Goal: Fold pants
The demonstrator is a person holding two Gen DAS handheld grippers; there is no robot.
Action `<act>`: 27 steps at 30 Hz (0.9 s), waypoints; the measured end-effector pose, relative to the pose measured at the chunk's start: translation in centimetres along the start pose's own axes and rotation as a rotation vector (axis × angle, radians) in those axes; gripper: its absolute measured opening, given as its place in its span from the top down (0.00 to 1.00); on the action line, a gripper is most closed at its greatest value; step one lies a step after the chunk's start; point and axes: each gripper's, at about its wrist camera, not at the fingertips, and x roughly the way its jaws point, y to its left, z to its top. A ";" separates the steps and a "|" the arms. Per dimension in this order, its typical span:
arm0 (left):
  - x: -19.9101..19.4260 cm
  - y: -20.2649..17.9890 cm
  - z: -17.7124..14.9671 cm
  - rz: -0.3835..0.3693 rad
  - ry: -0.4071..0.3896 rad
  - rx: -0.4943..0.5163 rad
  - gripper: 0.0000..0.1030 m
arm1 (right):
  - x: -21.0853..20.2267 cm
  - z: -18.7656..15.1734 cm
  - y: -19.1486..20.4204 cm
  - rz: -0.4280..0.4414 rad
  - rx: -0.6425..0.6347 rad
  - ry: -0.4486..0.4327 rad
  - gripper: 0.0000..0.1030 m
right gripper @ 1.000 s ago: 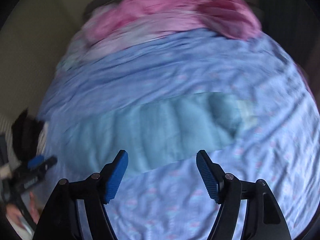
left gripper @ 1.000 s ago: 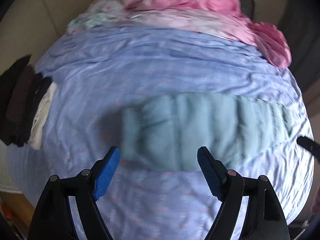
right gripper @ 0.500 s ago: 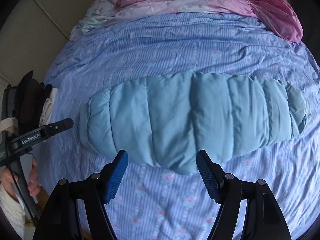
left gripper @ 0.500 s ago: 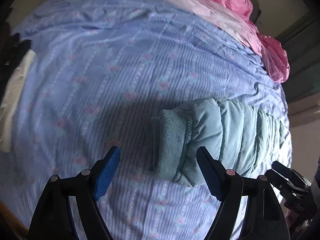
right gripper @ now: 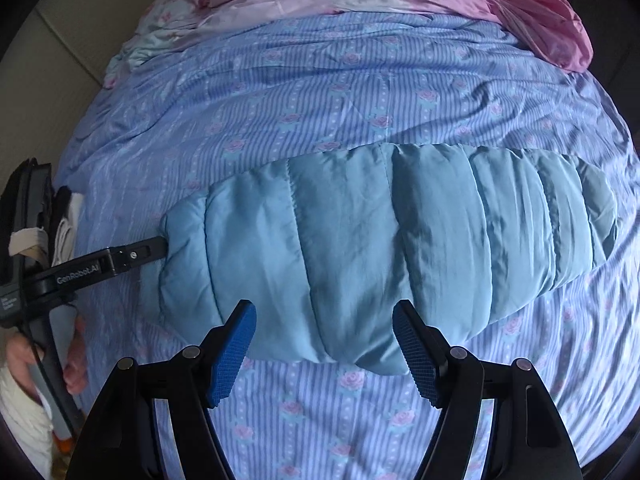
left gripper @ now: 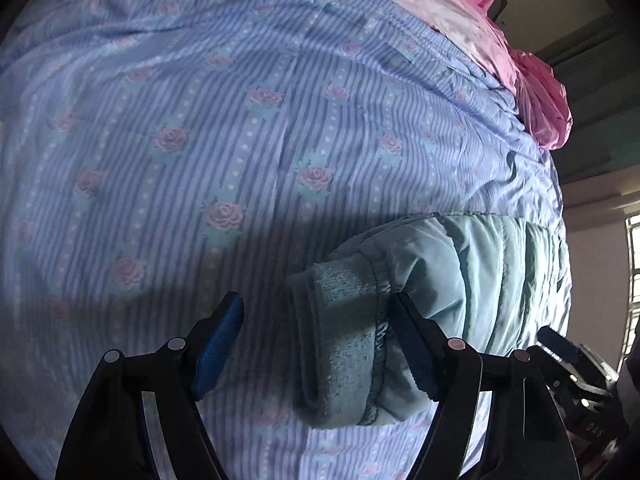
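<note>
Step in hand, my read: approach for the next fold, no grip yet.

Left claw (left gripper: 316,344): jaws about mid-wide and closing. The fleecy end of the pants (left gripper: 340,344) sits between them, nearer the right pad (left gripper: 412,356). Can't confirm that pad is pressing; the left pad is clear of the cloth, over bare sheet. So nothing is held.

Right claw (right gripper: 324,348): mid-wide, empty. The near edge of the pants (right gripper: 380,248) bulges into the gap between its pads at 12 o'clock; can't tell if they touch the cloth. From this view the left claw's arm (right gripper: 120,260) comes in at 9 o'clock and its tip meets the left end of the pants. A hand (right gripper: 24,356) grips that tool at 8 o'clock.

Pants: padded teal, already folded to a long narrow strip, lying left to right across the bed sheet (right gripper: 360,80), blue stripes with roses. Far end runs out toward 3 o'clock.

Farther back, 12 to 1 o'clock: pink bedding (right gripper: 540,28) bunched at the head of the bed, well clear.

Next move, as I judge it: the left claw pinches all layers of the fleecy end, while the right steadies or takes the near edge. Then lift and carry that end across toward 3 o'clock. It's thick padding, so it needs a deep bite, or the layers slide apart.
</note>
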 end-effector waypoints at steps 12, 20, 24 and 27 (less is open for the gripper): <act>-0.4 -1.8 -0.8 0.054 -0.060 0.088 0.82 | 1.5 2.2 0.7 -0.050 0.002 -0.006 0.30; -1.4 -0.1 -1.3 0.009 -0.062 0.020 0.87 | 3.4 3.7 0.3 -0.058 0.012 0.007 0.30; -1.6 -0.6 -1.6 0.063 -0.070 0.054 0.87 | 6.0 4.1 0.2 -0.050 0.017 0.065 0.30; -1.1 -0.7 -1.5 0.116 -0.058 0.069 0.89 | 7.2 4.3 0.3 -0.047 0.009 0.083 0.30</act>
